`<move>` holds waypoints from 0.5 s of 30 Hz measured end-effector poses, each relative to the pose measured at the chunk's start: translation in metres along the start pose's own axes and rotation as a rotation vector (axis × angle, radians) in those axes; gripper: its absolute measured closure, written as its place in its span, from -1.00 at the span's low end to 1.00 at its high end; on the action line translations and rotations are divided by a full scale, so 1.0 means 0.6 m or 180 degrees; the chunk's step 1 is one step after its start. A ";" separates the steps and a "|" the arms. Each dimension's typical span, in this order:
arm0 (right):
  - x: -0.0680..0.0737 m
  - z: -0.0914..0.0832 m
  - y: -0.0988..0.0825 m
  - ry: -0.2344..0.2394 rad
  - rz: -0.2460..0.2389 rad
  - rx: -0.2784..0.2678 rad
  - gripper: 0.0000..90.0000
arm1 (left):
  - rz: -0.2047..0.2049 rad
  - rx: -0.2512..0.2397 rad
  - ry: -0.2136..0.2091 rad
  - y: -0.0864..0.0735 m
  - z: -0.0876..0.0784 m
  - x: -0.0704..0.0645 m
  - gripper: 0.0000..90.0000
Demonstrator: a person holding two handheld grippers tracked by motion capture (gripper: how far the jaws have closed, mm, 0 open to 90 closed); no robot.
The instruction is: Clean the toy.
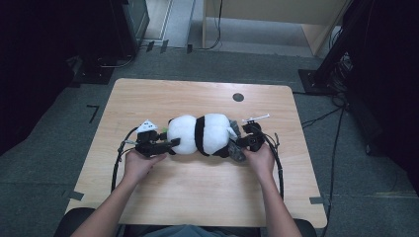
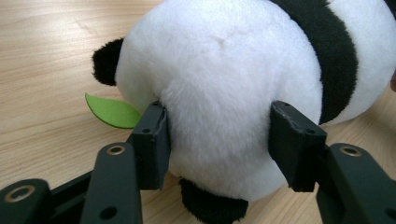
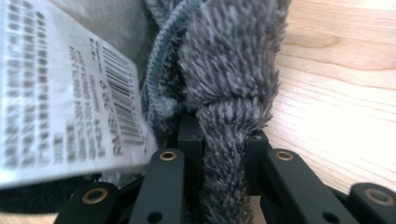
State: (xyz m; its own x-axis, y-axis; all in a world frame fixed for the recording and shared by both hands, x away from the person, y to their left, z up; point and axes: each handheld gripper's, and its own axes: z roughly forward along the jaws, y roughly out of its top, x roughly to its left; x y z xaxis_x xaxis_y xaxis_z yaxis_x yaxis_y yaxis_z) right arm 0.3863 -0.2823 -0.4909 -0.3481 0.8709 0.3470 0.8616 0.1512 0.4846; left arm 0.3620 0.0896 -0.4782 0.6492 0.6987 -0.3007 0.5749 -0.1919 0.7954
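Seen from the high view, going left to right across the pale wooden table (image 1: 163,197).

At far left, a black cable (image 1: 116,163) looping off the left gripper (image 1: 170,144), held in the person's left hand (image 1: 140,164) and lying level, pointing right at the plush panda (image 1: 200,134). In the left gripper view, jaws standing apart on either side of the panda's round white end, both pads right at the fur; true pressing cannot be told, the fur bulging between them rather than pinched flat. Beside the left pad (image 2: 152,140), a green felt leaf (image 2: 112,111) flat on the wood, poking out from under the toy; above it a black ear or paw (image 2: 106,60), another black tuft low between the jaws.

In the middle, the panda resting on its side on the table, long axis left to right, white body crossed by a black band (image 1: 199,136), roughly central on the tabletop and slightly toward the person.

At right, grey plush fabric (image 1: 236,148) against the panda's right end. Right gripper (image 1: 243,143), in the right hand (image 1: 260,160), clamped tight on a strip of that grey fabric (image 3: 224,154), which runs straight down between the closed jaws. Next to it in the right gripper view, a white printed tag (image 3: 60,102) with a barcode, blurred.

Farther back, a dark round hole (image 1: 238,97) in the tabletop.
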 end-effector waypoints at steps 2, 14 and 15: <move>0.000 -0.012 0.001 -0.0028 -0.0023 -0.0033 0.71 | 0.0028 0.0011 -0.0006 0.000 0.000 0.000 -0.10; 0.012 -0.116 0.016 -0.0041 -0.0115 -0.0615 0.72 | 0.0067 0.0005 -0.0053 0.000 -0.002 0.002 -0.15; 0.017 -0.125 0.020 -0.0040 -0.0137 -0.0653 0.72 | 0.0061 0.0009 -0.0058 0.000 -0.002 0.002 -0.15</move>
State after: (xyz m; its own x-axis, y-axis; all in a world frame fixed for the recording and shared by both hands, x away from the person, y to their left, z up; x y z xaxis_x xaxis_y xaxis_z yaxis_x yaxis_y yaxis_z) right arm 0.3656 -0.3069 -0.4215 -0.3773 0.8716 0.3131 0.7522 0.0913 0.6526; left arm 0.3622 0.0911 -0.4781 0.6690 0.6822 -0.2950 0.5637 -0.2071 0.7996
